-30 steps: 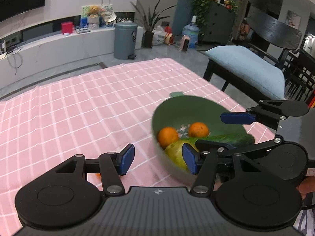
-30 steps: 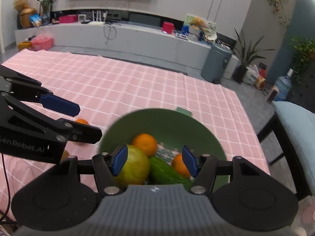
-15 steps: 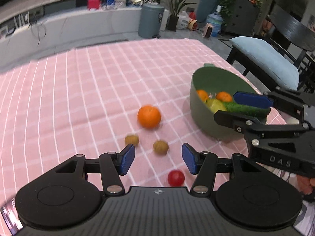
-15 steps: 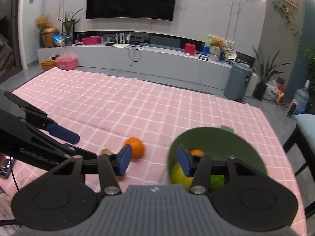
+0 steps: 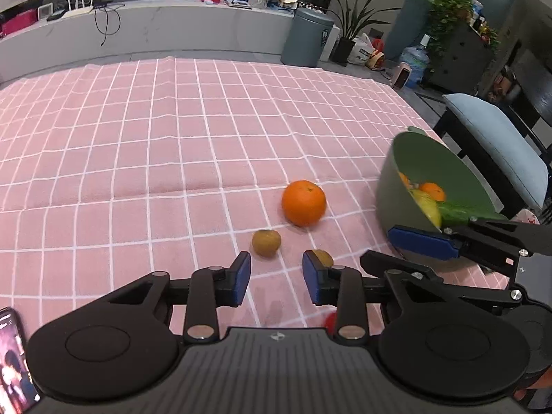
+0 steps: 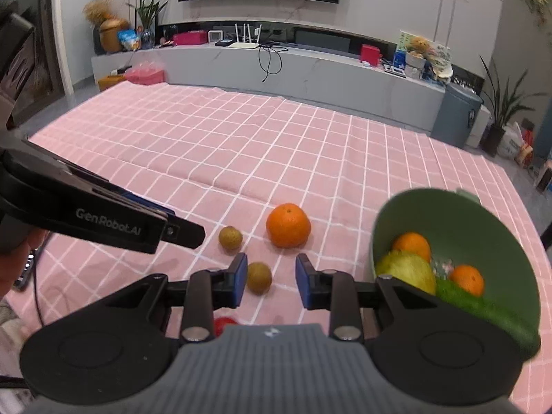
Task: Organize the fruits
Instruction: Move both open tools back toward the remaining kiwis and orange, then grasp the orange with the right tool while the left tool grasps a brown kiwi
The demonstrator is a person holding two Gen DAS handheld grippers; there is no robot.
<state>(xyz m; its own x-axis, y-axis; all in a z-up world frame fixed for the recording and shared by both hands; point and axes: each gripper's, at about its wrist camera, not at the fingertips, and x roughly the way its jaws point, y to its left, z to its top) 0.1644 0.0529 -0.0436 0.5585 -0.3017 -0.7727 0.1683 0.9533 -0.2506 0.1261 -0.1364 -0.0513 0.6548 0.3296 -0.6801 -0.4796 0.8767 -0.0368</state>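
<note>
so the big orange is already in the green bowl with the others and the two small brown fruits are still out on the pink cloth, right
Not quite. The big orange is not in the green bowl; it sits on the pink cloth to the bowl's left, as the right wrist view shows. The two small brown fruits are indeed out on the cloth.

Far cloth (image 6: pixel 241 138): bare pink check, open passage across its whole width.
Near centre: orange (image 6: pixel 288 225) and two kiwis (image 6: pixel 230 238) (image 6: pixel 258 277) clustered close together, narrow gaps between them.
Near edge: red fruit (image 6: pixel 224 324) partly hidden under the right gripper body.
Right side: green bowl (image 6: pixel 431 200) blocks the way, already loaded with fruit.
Left side: left gripper (image 6: pixel 186 233) reaches in above the cloth.
</note>
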